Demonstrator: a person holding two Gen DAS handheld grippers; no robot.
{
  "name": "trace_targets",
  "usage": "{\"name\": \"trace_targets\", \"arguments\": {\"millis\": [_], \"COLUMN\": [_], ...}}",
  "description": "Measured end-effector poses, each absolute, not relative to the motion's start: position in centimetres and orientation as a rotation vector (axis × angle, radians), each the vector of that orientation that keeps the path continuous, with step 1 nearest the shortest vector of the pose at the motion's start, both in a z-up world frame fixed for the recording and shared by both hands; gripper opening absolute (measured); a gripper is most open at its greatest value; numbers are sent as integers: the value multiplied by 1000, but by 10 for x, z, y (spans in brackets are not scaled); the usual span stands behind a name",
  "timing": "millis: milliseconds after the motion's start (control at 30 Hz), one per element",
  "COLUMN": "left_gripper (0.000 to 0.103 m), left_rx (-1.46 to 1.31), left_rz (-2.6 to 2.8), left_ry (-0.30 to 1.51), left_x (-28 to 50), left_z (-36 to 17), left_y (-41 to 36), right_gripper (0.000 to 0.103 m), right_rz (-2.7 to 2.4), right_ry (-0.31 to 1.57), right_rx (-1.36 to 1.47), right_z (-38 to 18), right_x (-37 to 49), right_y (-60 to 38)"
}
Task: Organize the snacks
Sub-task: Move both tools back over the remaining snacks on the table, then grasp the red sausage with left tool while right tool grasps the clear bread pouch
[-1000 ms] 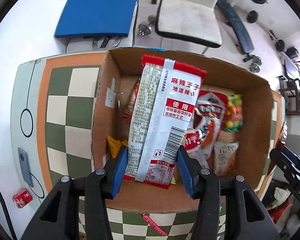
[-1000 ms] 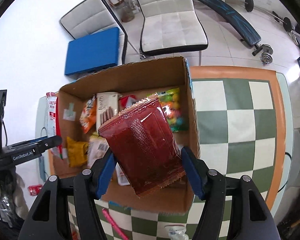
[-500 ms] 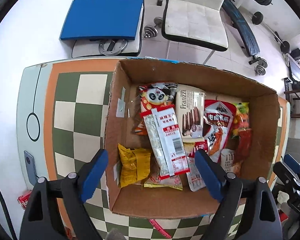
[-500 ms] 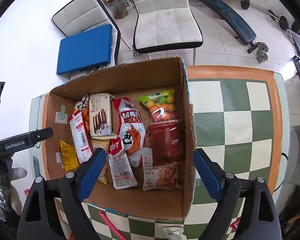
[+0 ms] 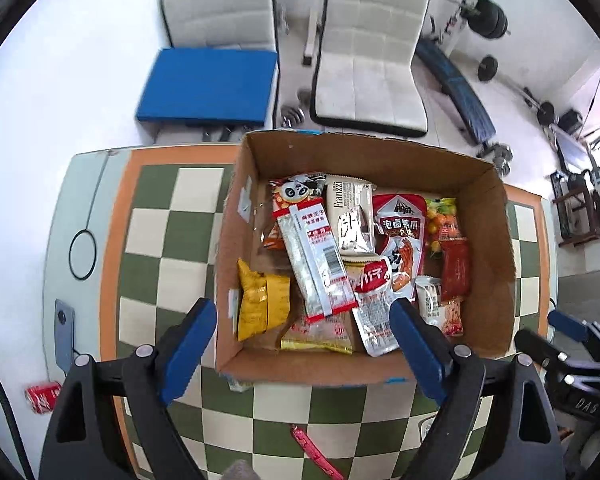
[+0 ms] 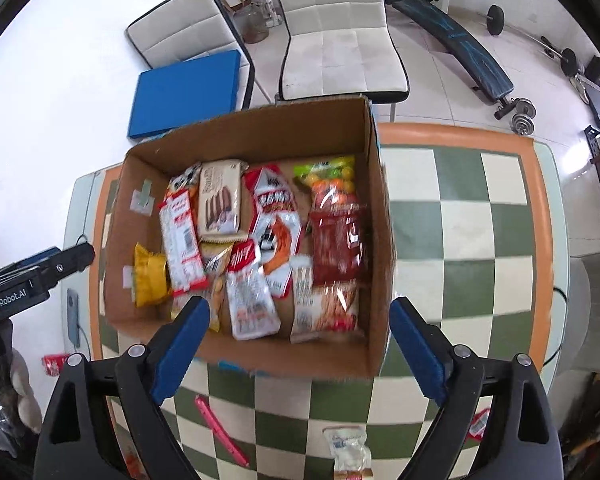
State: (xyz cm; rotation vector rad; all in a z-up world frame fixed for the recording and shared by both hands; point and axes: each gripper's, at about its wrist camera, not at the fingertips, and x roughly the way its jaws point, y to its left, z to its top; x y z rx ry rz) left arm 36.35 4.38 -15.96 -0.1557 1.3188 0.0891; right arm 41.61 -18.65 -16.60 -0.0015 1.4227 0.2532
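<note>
A cardboard box [image 5: 496, 248] [image 6: 380, 216] stands on the checkered table and holds several snack packets. The long white-and-red packet [image 5: 314, 258] [image 6: 179, 242] lies in the left part of the box. The dark red packet [image 5: 455, 266] [image 6: 338, 240] lies at its right side. My left gripper [image 5: 303, 326] is open and empty above the box's near wall. My right gripper [image 6: 300, 324] is open and empty above the near wall too. A small white packet [image 6: 350, 452] and a pink bar [image 6: 220, 430] [image 5: 316, 452] lie on the table in front of the box.
A red can [image 5: 42, 396] and a phone [image 5: 64, 334] sit at the table's left edge. Two white chairs [image 5: 368, 76], a blue cushion [image 5: 208, 88] and a weight bench [image 6: 452, 28] stand on the floor beyond the table.
Both grippers opened and dropped their packets into the box, the white-and-red one at left and the dark red one at right. Both grippers then drew back and up from the box.
</note>
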Motion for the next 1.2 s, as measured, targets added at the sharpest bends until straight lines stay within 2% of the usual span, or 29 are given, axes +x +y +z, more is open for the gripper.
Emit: {"name": "trace_targets", "arguments": {"millis": [133,267,600,833,900,933,1000,1033,1133,1200], "left_gripper": [89,89,88,88,79,70,64,58,52,48], "left_rx": [-193,-199,-312,-397,-365,-335,-297,-278,-248,-226], "left_rz": [116,122,77,67,72,69,61,63,61,54], "left_ry": [1308,1388,1735,1817,1823,1826,1835,1838,1839,1840], "left_x": [320,271,180,176,176,176,175,174,173,173], "left_z": [-161,-192,-327,-370,-374,-376,-378,-379,-379,-377], "left_y": [42,33,3,-12,-18,-22,-29,-31,-36,-39], "right_gripper": [93,93,93,93,93,93,93,93,93,88], "right_rz": [279,295,194,137,131,131,129,126,110,96], "right_ry": [1437,1481,1706,1800,1808,1814,1828,1833,1820,1821], "right_rx": [-24,-54,-86,-86,-86,-83,-65,-63,-72,-72], "right_z": [-166,-181,-289,-338,-344,-346,-352,-354,-358,-360], "right_x": [376,329,232,208,203,201,197,196,193,191], "right_y": [-192,-200,-243,-260,-262,-263,-265,-266,-270,-277]}}
